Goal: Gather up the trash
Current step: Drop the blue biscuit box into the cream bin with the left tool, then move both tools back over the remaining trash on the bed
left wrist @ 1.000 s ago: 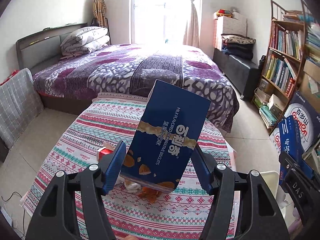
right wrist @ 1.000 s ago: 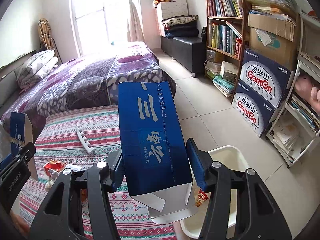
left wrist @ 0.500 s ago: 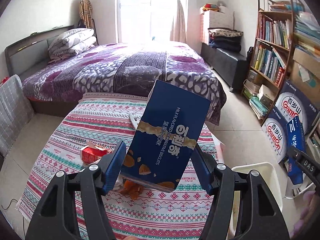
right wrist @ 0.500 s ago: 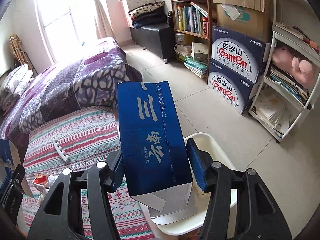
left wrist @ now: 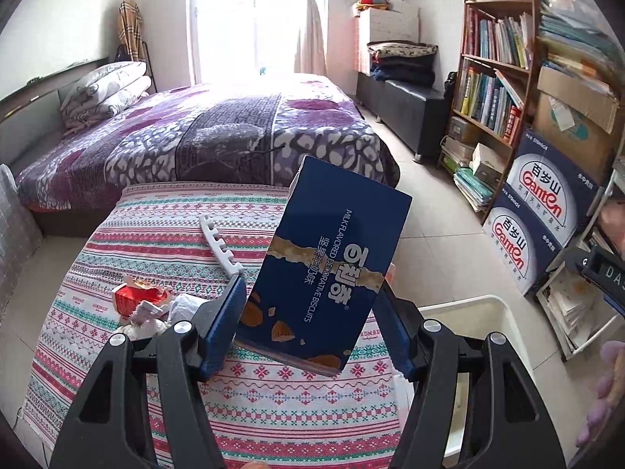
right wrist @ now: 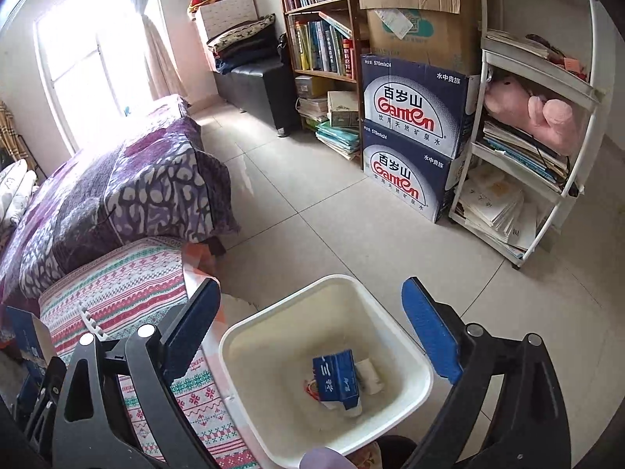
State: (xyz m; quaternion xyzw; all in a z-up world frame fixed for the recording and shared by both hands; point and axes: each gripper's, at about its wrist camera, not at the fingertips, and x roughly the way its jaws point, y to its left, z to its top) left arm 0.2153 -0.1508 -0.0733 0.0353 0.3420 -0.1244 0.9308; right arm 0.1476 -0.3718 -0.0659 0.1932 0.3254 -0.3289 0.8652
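Observation:
My left gripper (left wrist: 312, 312) is shut on a dark blue biscuit box (left wrist: 332, 258) and holds it tilted above the striped table (left wrist: 156, 234). My right gripper (right wrist: 312, 328) is open and empty above a white trash bin (right wrist: 410, 351) on the floor beside the table. A second blue box (right wrist: 338, 379) lies at the bottom of the bin with white scraps. The bin also shows at the right in the left wrist view (left wrist: 468, 305). A red wrapper (left wrist: 136, 297) and crumpled white scraps (left wrist: 183, 306) lie on the table left of the left gripper.
A white comb-like strip (left wrist: 218, 242) lies on the table. A purple bed (left wrist: 215, 136) stands behind it. Bookshelves (left wrist: 492, 78), stacked blue water cartons (right wrist: 410, 133) and a white rack (right wrist: 527, 136) line the right wall, with tiled floor between.
My right gripper has swung over the bin and opened; its blue box has dropped into the bin. My left gripper has turned right, still holding the biscuit box.

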